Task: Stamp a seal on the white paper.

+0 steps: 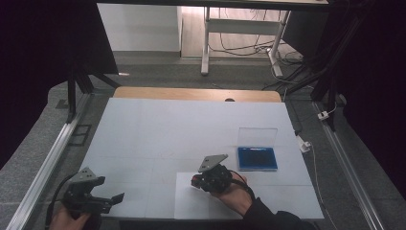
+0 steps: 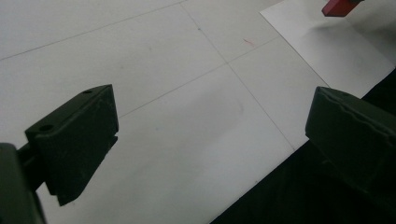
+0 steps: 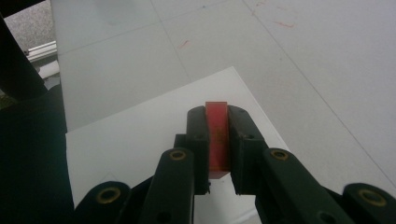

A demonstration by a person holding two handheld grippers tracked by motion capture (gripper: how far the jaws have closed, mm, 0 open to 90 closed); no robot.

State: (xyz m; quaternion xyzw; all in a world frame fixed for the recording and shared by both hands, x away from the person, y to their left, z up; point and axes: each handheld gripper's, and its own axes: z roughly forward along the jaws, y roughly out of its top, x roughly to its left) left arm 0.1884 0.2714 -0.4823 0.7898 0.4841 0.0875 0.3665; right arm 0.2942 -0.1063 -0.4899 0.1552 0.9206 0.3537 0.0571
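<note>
The high view looks forward and down from above the near edge of the table (image 1: 158,124). The left gripper view sits low at the near left corner, facing along the near edge. The right gripper view looks down closely. All three share the white sheet (image 1: 191,203) (image 2: 327,42) (image 3: 140,135).

Your right gripper's (image 3: 218,140) fingers (image 3: 198,140) cover most of the red block (image 3: 218,135), so you see just a narrow strip of it. In the left gripper view the block (image 2: 340,6) is cut off by the top edge. The blue case's (image 1: 257,158) contents are too small to tell.
</note>
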